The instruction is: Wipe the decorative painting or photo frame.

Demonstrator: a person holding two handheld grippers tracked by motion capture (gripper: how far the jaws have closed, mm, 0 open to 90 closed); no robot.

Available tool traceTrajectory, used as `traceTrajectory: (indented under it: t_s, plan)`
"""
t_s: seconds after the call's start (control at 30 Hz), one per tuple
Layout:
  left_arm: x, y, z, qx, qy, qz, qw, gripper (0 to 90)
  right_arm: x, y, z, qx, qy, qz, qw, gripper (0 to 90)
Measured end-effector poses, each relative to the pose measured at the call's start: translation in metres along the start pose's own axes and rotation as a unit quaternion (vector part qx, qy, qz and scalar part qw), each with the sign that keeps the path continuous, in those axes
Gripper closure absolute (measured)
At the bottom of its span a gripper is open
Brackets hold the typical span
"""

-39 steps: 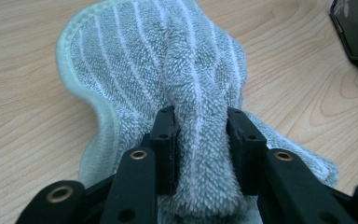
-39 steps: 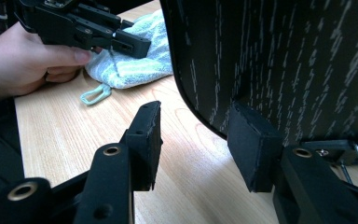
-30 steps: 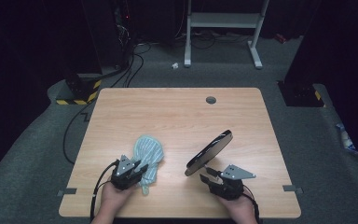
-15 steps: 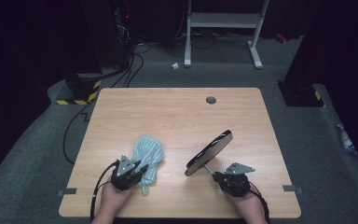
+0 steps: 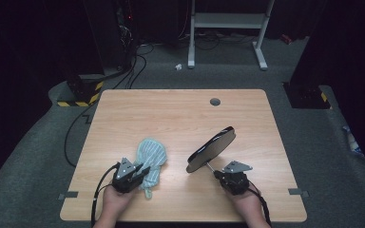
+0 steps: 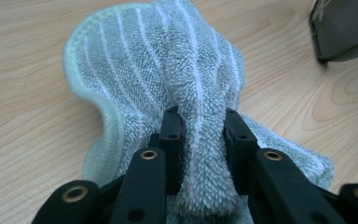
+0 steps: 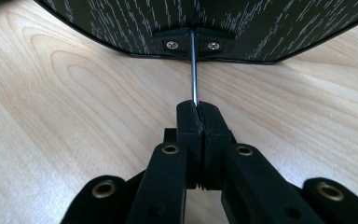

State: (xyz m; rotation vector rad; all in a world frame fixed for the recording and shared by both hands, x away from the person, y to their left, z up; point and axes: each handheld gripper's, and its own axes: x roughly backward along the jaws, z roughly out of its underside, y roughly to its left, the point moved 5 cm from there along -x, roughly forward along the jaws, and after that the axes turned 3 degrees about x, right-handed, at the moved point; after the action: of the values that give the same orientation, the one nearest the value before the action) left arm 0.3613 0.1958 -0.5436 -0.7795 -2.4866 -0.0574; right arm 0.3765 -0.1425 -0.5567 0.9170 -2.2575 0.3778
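Observation:
A pale green striped cloth (image 5: 151, 156) (image 6: 168, 60) lies on the wooden table (image 5: 180, 114) at the front left. My left gripper (image 5: 142, 172) (image 6: 200, 116) is shut on a raised fold of it, the pile bunched between the pads. To the right stands a dark oval panel (image 5: 211, 148) (image 7: 214, 23), tilted, on a thin metal rod (image 5: 210, 167) (image 7: 194, 79). My right gripper (image 5: 217, 174) (image 7: 200, 109) has just closed and is shut on that rod's near end, low over the tabletop.
A round grommet hole (image 5: 215, 101) sits near the table's far edge. On the floor beyond are a white metal stand (image 5: 228, 21), cables (image 5: 123, 71) and a yellow-black striped block (image 5: 78, 99).
My right gripper moved forward and slightly down to the rod and shut on it. The left hand, the cloth and the oval panel stayed where they were.

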Motion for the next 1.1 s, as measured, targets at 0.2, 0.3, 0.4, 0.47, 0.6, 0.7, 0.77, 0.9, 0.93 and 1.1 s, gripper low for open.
traceTrajectory:
  t_s: [0.2,0.3,0.4,0.47,0.6,0.7,0.77,0.9,0.93,1.1]
  plan:
    - [0.025,-0.023,-0.026,0.043,-0.073,0.047,0.9953,74.4,-0.002,-0.003,-0.002,-0.008,-0.002,-0.010,0.9999,87.3]
    - [0.042,-0.043,-0.049,0.033,-0.121,0.062,0.9902,74.3,-0.002,-0.003,-0.002,-0.008,-0.002,-0.013,0.9999,87.1]
    - [0.058,-0.068,-0.080,0.003,-0.164,0.078,0.9834,74.3,-0.003,-0.003,-0.002,-0.010,-0.001,-0.013,0.9999,87.1]
    - [0.066,-0.085,-0.104,-0.020,-0.188,0.089,0.9780,74.3,-0.003,-0.003,-0.003,-0.009,0.000,-0.012,0.9999,87.2]
    - [0.062,-0.122,-0.148,-0.069,-0.199,0.117,0.9706,74.0,-0.005,-0.003,-0.004,-0.003,0.000,-0.011,0.9999,87.4]
    - [0.048,-0.145,-0.175,-0.105,-0.197,0.108,0.9689,74.0,-0.006,-0.003,-0.005,0.001,-0.001,-0.010,1.0000,87.5]
    - [0.038,-0.157,-0.193,-0.115,-0.187,0.112,0.9692,74.0,-0.006,-0.003,-0.005,0.003,0.000,-0.010,0.9999,87.5]
    - [0.016,-0.180,-0.221,-0.155,-0.151,0.103,0.9709,74.1,-0.006,-0.002,-0.006,-0.005,0.001,-0.012,0.9999,87.5]
    - [0.010,-0.185,-0.225,-0.164,-0.139,0.097,0.9718,74.1,-0.007,-0.002,-0.006,-0.004,0.000,-0.012,0.9999,87.5]
    - [-0.010,-0.186,-0.223,-0.169,-0.104,0.088,0.9762,74.2,-0.007,-0.004,-0.006,0.000,-0.001,-0.015,0.9999,88.1]
